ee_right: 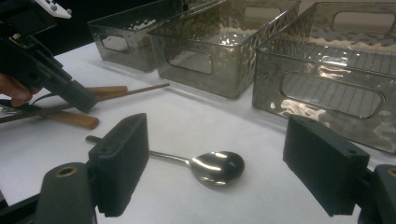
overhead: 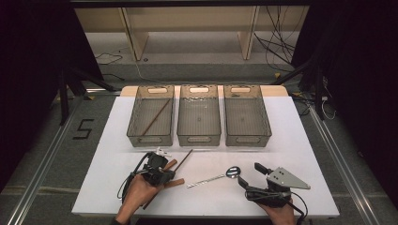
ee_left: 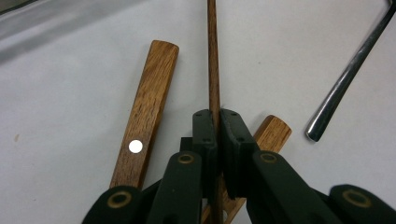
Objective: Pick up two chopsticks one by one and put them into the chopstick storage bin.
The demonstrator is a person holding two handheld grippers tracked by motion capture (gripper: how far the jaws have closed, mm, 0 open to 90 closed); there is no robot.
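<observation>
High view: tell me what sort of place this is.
Probably a recording lab, not a kitchen: a white table ringed by dark curtains, loose cables on the floor, and a taped number 5 beside it.

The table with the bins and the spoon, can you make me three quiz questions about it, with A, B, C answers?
1. Where is the spoon?
A. in the middle bin
B. on the white table, between the two grippers
C. on the floor

2. How many bins stand in a row?
A. two
B. three
C. five

3. What is the left gripper doing?
A. shut on a thin wooden stick
B. wide open over the spoon
C. holding a bin

Answers:
1. B, it lies flat on the table, in front of the open right gripper.
2. B, the high view shows three side by side.
3. A, its jaws pinch the thin wooden stick.
</observation>
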